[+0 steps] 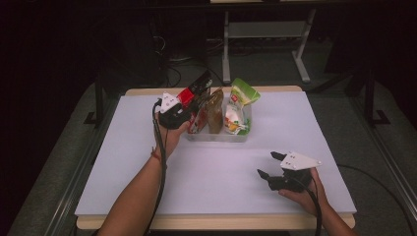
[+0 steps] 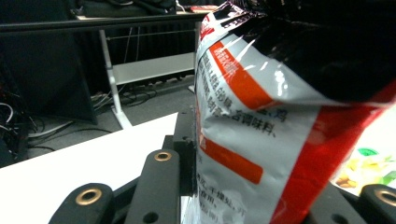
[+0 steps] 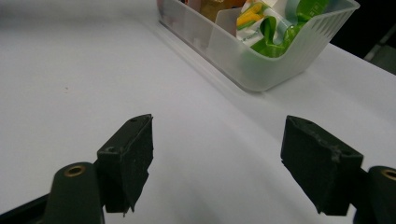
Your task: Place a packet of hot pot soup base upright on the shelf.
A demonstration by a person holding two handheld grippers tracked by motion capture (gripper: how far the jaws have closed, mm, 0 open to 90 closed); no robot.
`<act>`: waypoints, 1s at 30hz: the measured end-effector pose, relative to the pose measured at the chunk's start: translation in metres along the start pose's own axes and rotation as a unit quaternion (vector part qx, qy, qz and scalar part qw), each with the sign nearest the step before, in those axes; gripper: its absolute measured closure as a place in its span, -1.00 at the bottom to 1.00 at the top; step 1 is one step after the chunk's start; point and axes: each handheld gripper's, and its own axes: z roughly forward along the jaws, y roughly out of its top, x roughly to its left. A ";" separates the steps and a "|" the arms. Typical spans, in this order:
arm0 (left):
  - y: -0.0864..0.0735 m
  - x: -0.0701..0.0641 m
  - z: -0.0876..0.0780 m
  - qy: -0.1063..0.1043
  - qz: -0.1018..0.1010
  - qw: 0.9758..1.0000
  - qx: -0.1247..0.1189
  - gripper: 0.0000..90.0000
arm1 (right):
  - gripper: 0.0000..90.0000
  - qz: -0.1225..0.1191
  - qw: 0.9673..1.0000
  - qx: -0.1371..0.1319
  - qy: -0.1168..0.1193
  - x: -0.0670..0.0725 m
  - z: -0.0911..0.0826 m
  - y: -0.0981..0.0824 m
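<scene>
A clear plastic bin (image 1: 216, 135) stands at the middle back of the white table and holds several upright snack pouches. My left gripper (image 1: 183, 109) is at the bin's left end, shut on a red, black and silver pouch (image 1: 195, 91) that leans over the bin's left compartment. That pouch (image 2: 280, 121) looms close between the jaws in the left gripper view. A brown pouch (image 1: 215, 105) and a green and white pouch (image 1: 238, 105) stand in the bin. My right gripper (image 1: 269, 164) rests open near the front right, with nothing between its fingertips (image 3: 128, 158).
The bin's near end (image 3: 261, 70) with the green pouch (image 3: 275, 32) lies ahead of my right gripper. White table surface (image 1: 221, 182) spreads between the two hands. Beyond the table's back edge stand desk legs (image 1: 226, 49) and cables on a dark floor.
</scene>
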 end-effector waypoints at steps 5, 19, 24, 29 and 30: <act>0.001 0.002 -0.003 -0.012 0.012 1.000 0.011 0.49 | -0.46 -0.002 1.000 0.001 0.000 0.000 0.000 0.000; 0.002 0.003 -0.011 -0.022 0.041 0.999 0.023 0.41 | -0.44 0.000 1.000 0.004 -0.002 0.000 0.001 0.000; -0.002 0.004 -0.014 -0.028 0.044 0.998 0.021 0.35 | -0.42 0.004 1.000 0.004 0.000 0.000 0.001 0.000; -0.005 0.003 -0.018 -0.027 0.061 0.997 0.028 0.27 | -0.42 0.002 1.000 0.005 -0.002 0.000 0.000 0.000; -0.006 0.002 -0.019 -0.025 0.066 0.997 0.030 0.25 | -0.42 0.002 1.000 0.005 -0.002 0.000 0.001 0.000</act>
